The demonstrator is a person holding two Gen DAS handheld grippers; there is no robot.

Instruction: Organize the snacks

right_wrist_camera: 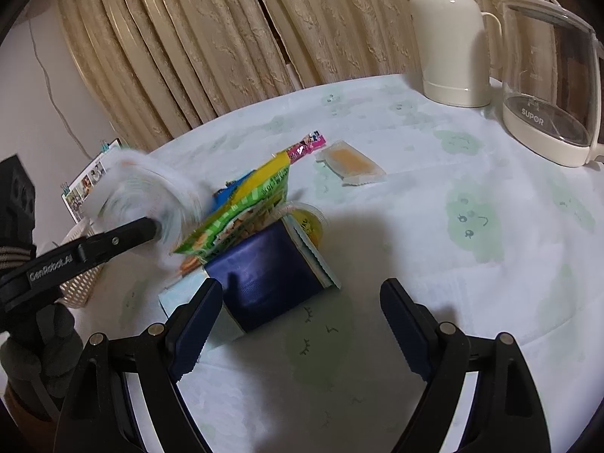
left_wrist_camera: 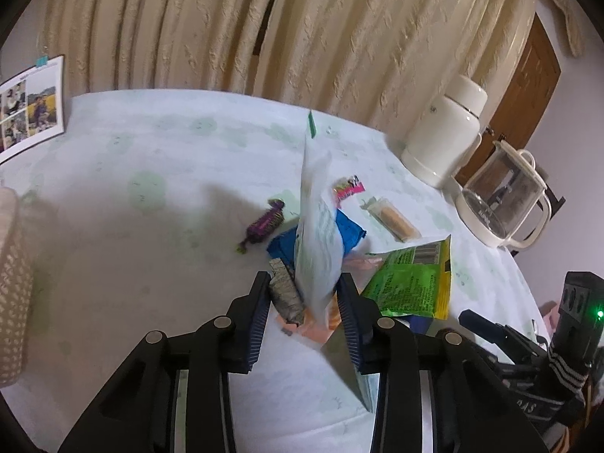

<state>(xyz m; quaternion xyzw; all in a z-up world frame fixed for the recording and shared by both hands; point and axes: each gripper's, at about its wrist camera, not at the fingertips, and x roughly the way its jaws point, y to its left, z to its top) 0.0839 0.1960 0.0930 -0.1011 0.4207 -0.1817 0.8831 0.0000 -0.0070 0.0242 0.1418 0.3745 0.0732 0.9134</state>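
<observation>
Bare worktop [right_wrist_camera: 434, 226] fills the right half of the right wrist frame. The snack pile [right_wrist_camera: 260, 241] crowds centre-left; flask [right_wrist_camera: 449, 37] and kettle [right_wrist_camera: 551, 75] block the upper right.

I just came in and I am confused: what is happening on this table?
A person is sorting snacks with two handheld grippers. The left gripper is shut on a white snack bag, lifted above the pile. The right gripper is open, next to a dark blue packet. A mesh basket stands nearby.
</observation>
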